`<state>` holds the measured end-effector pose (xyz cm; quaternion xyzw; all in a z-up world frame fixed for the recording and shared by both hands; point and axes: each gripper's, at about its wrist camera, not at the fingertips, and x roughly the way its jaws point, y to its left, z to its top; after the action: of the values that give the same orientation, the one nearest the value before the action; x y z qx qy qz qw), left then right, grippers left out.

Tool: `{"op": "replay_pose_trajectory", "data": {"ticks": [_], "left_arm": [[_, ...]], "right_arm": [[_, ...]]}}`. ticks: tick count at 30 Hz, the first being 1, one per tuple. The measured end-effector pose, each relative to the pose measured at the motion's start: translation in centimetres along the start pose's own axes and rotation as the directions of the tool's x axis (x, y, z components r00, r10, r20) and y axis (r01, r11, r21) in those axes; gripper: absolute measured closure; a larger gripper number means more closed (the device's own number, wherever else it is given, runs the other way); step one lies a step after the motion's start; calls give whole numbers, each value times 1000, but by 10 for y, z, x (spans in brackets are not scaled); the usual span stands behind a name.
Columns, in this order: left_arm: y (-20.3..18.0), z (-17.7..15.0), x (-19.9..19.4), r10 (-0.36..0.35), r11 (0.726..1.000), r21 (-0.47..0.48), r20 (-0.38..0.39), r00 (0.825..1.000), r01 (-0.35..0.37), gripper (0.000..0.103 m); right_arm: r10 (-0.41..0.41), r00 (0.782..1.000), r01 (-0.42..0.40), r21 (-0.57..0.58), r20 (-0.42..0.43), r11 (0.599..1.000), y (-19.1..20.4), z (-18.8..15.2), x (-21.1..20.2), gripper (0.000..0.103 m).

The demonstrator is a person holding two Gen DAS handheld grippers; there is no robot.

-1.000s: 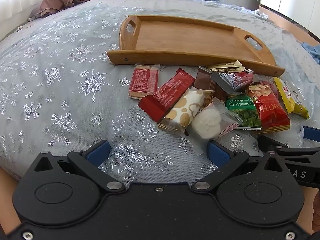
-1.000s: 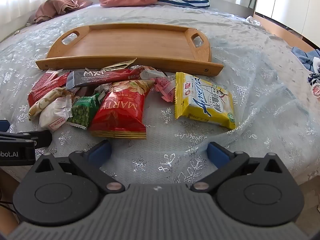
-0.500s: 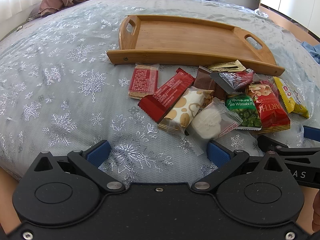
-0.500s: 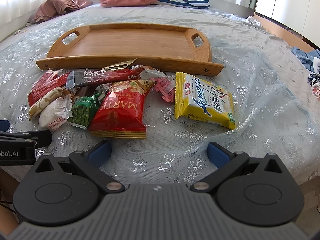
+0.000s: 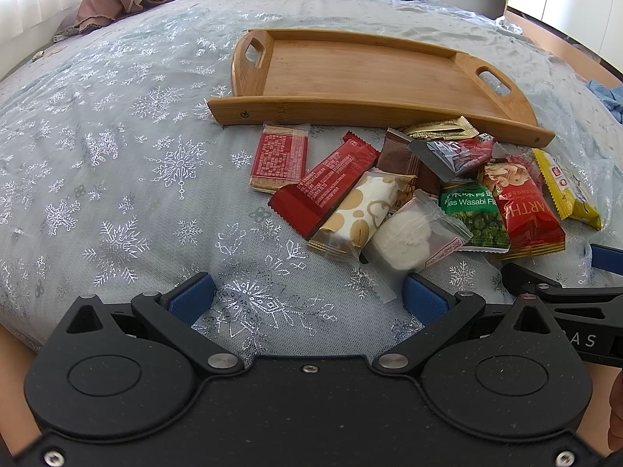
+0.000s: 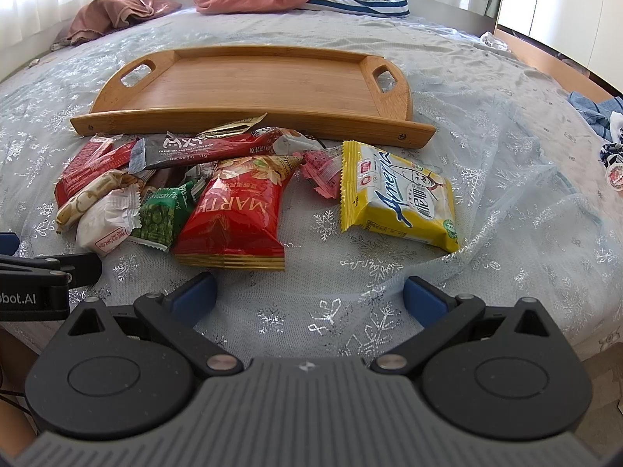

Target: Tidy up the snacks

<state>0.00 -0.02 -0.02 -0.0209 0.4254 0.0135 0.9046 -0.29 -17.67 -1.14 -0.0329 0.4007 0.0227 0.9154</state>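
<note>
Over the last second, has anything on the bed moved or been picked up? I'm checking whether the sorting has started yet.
Nothing has visibly changed. The left gripper and right gripper are open as before, fingers spread above the bedspread, holding nothing. The snack pile lies in front of the wooden tray just as it did, and the tray has nothing in it.

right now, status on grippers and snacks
Left gripper open, right gripper open, both empty. Snacks piled on bedspread, wooden tray bare. Nothing blocking.

Smooth wooden tray [image 6: 249,81], glossy wrappers [image 6: 233,210]
</note>
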Motion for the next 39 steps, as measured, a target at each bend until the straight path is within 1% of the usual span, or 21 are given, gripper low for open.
{"op": "replay_pose_trajectory", "data": {"ticks": [24, 29, 32, 35, 39], "left_arm": [[-1, 0, 0, 7, 1000, 8, -1, 1000, -7, 0], [-2, 7, -1, 4, 1000, 15, -2, 1000, -4, 0], [1, 6, -1, -6, 1000, 14, -8, 1000, 7, 0], [-1, 4, -2, 4, 1000, 26, -8, 1000, -4, 0], [-6, -1, -2, 22, 999, 50, 17, 1000, -23, 0]], "right_arm": [[-1, 1000, 1, -1, 8, 1000, 0, -1, 0, 0], [-6, 1000, 6, -7, 25, 1000, 1, -1, -5, 0], [1, 1000, 0, -7, 24, 1000, -1, -2, -7, 0], [9, 1000, -8, -11, 24, 1000, -2, -2, -6, 0], [20, 997, -18, -31, 68, 999, -2, -8, -5, 0]]}}
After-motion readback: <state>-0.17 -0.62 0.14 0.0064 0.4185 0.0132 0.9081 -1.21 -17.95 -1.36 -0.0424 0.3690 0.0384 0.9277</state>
